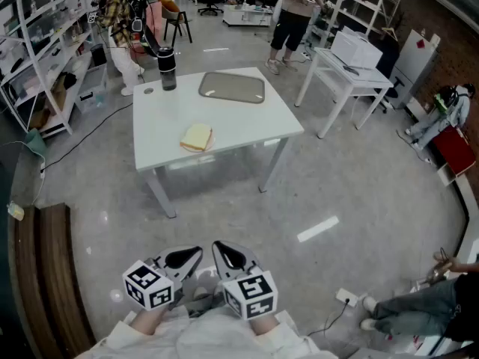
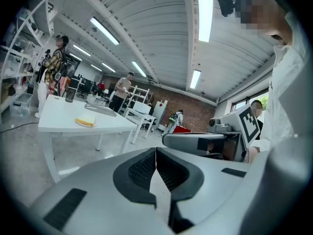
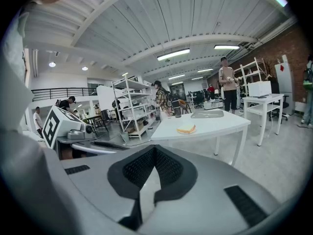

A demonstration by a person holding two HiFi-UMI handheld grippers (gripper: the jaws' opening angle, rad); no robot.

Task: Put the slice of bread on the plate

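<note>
A yellowish slice of bread [image 1: 197,137] lies near the front edge of the white table [image 1: 247,122]. The grey rectangular plate [image 1: 232,87] sits further back on the same table. Both grippers are held low and close to my body, well short of the table. My left gripper [image 1: 185,258] is shut with nothing in it. Beside it, my right gripper [image 1: 227,256] is also shut and holds nothing. The left gripper view shows the bread [image 2: 85,122] and plate [image 2: 100,109] far off beyond the left gripper [image 2: 156,152]. Past the right gripper [image 3: 155,151] lie the bread [image 3: 186,129] and plate [image 3: 208,114].
A dark tumbler [image 1: 167,69] stands at the table's back left corner. A second white table [image 1: 352,77] is to the right, and shelving [image 1: 45,58] is to the left. People stand behind the table. A wooden bench [image 1: 45,275] runs along my left, and a cable lies on the floor [image 1: 337,298].
</note>
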